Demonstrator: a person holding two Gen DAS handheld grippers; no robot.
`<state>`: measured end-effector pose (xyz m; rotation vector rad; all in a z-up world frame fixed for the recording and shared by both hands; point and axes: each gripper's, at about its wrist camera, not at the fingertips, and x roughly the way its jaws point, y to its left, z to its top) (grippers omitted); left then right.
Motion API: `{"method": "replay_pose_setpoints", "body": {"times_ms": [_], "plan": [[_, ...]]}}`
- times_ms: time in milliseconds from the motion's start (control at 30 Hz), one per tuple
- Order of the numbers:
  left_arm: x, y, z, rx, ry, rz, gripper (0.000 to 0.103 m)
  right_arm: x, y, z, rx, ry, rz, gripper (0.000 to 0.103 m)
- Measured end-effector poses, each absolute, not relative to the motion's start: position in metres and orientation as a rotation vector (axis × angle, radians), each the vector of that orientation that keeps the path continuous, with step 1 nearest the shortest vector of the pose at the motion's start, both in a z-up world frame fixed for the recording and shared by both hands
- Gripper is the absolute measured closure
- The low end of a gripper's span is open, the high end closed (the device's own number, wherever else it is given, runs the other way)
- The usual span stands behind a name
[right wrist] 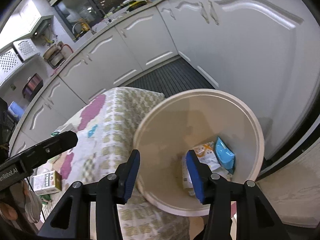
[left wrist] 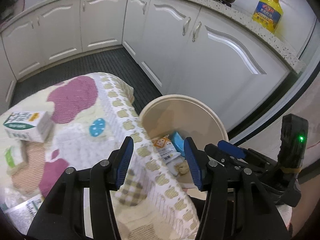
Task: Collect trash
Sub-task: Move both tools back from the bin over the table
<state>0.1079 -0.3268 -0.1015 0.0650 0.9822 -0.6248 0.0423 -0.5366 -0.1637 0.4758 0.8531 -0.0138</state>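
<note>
1. Your left gripper point(left wrist: 158, 161) hangs over the edge of the cloth-covered worktop point(left wrist: 84, 132), jaws part-open with nothing between the pads; this suits a hand free for the next pick.
2. Your right gripper point(right wrist: 163, 175) points down into the beige bin point(right wrist: 258, 132), jaws part-open and empty, probably because its load is already let go.
3. The bin stands just beside the worktop's edge, at 3 o'clock from it in the left wrist view, so trash needs only a short carry.
4. Collected trash lies at the bin's bottom: a blue packet point(right wrist: 225, 153) at 4 o'clock inside the rim, touching a white-and-orange wrapper point(right wrist: 206, 156); its print is too small to read.
5. Uncollected trash remains on the worktop: a white-and-green carton point(left wrist: 26, 126) at 9 o'clock and a small box point(right wrist: 47, 182) at 8 o'clock in the right wrist view; lettering is blurred.
6. Readable writing: "nRobot.AI" on the left gripper's body in the right wrist view.
7. A yellow oil bottle point(left wrist: 268, 14) stands at 1 o'clock; its label is illegible.
</note>
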Motion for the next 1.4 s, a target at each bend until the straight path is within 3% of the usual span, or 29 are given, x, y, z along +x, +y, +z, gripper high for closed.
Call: {"method": "replay_pose_setpoints", "body": {"times_ms": [100,233,367,500,767,1000,1400], "plan": [[0.104,-0.312,-0.094,0.055,0.969,-0.613,0.052,0.043,-0.523,-0.155,0.461,0.844,0.007,0.056],[0.099,-0.288,-0.084,0.038,0.957,-0.597,0.052,0.046,-0.503,-0.146,0.449,0.831,0.035,0.046],[0.096,-0.255,-0.074,0.020,0.953,-0.585,0.052,0.049,-0.481,-0.136,0.431,0.825,0.074,0.046],[0.094,-0.211,-0.064,-0.024,0.966,-0.581,0.042,0.053,-0.457,-0.128,0.409,0.819,0.120,0.046],[0.089,-0.097,-0.047,-0.059,0.969,-0.448,0.041,0.062,-0.404,-0.120,0.380,0.825,0.227,0.042],[0.074,-0.018,-0.060,-0.084,1.010,-0.349,0.041,0.071,-0.354,-0.117,0.327,0.847,0.325,0.037],[0.053,0.045,-0.090,-0.134,1.078,-0.280,0.041,0.071,-0.279,-0.137,0.192,0.980,0.496,0.035]]}}
